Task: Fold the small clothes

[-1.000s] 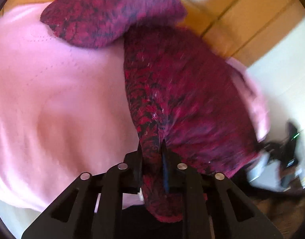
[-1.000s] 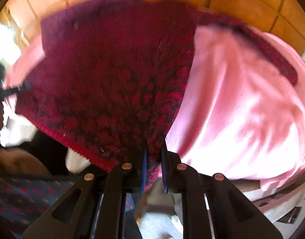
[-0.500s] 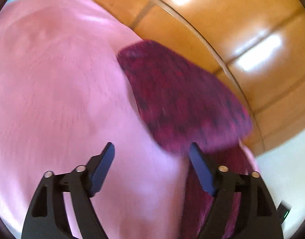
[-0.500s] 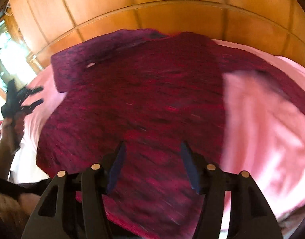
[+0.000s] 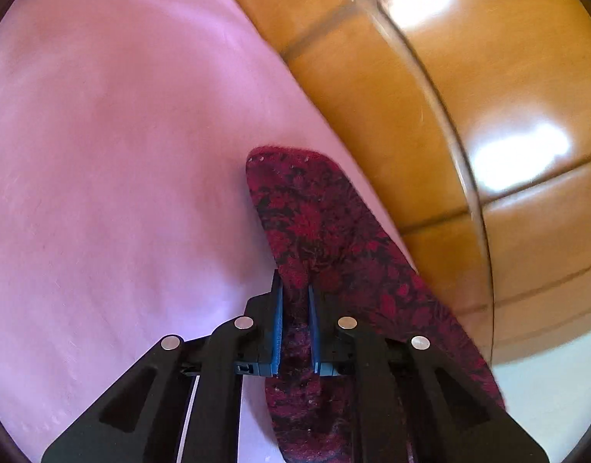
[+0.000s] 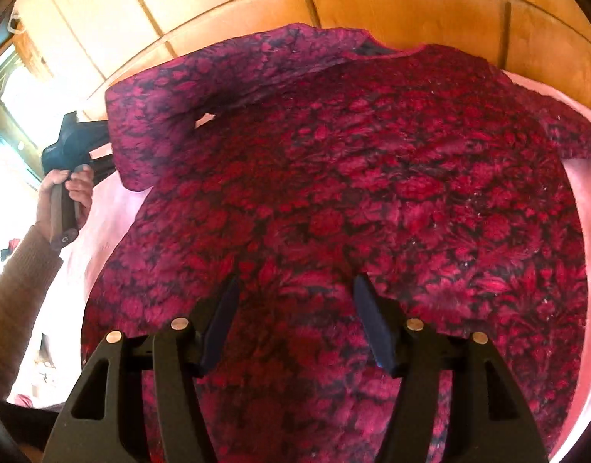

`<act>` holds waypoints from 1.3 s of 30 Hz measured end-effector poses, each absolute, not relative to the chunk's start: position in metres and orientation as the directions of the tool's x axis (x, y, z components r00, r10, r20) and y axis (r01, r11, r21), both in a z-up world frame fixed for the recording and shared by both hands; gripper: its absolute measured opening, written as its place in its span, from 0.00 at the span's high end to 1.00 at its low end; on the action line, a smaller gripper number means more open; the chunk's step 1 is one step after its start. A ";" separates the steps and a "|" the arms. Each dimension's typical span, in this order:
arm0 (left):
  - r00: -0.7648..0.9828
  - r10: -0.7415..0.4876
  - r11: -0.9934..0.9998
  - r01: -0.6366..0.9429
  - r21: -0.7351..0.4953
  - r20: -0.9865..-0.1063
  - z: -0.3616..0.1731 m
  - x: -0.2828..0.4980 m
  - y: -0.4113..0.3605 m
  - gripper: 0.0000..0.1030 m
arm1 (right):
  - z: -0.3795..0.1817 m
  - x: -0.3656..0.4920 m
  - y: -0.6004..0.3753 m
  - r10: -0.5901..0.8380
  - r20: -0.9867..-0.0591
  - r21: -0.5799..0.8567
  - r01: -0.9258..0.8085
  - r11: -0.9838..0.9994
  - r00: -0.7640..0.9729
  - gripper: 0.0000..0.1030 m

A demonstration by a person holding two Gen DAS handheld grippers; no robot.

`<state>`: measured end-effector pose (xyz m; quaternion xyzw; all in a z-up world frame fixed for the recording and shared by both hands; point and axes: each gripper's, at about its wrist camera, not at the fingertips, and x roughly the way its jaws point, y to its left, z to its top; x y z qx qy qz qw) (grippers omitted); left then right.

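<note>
Your left tongs (image 5: 294,301) are closing on the sleeve (image 5: 326,239) of the red patterned top (image 6: 372,212), spread flat on pink bedding (image 5: 122,154). The sleeve runs straight ahead. Your right tongs (image 6: 295,301) are opening, empty, above its body.

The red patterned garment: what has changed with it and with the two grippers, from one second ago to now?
The left gripper let go of the garment's edge, opened, shifted to the sleeve and is closing on it. The right gripper released the hem and is opening above the red garment, nothing pinched. The garment now lies spread flat. The pink sheet and wooden panels are unchanged.
</note>
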<state>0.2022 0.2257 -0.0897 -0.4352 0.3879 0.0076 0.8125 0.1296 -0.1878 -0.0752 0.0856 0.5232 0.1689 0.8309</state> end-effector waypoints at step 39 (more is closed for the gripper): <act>0.413 -0.673 0.692 0.060 -0.719 -0.613 -0.101 0.013 0.097 0.52 | -0.068 0.092 -0.348 0.156 -0.840 0.298 0.203 0.933 0.519 0.40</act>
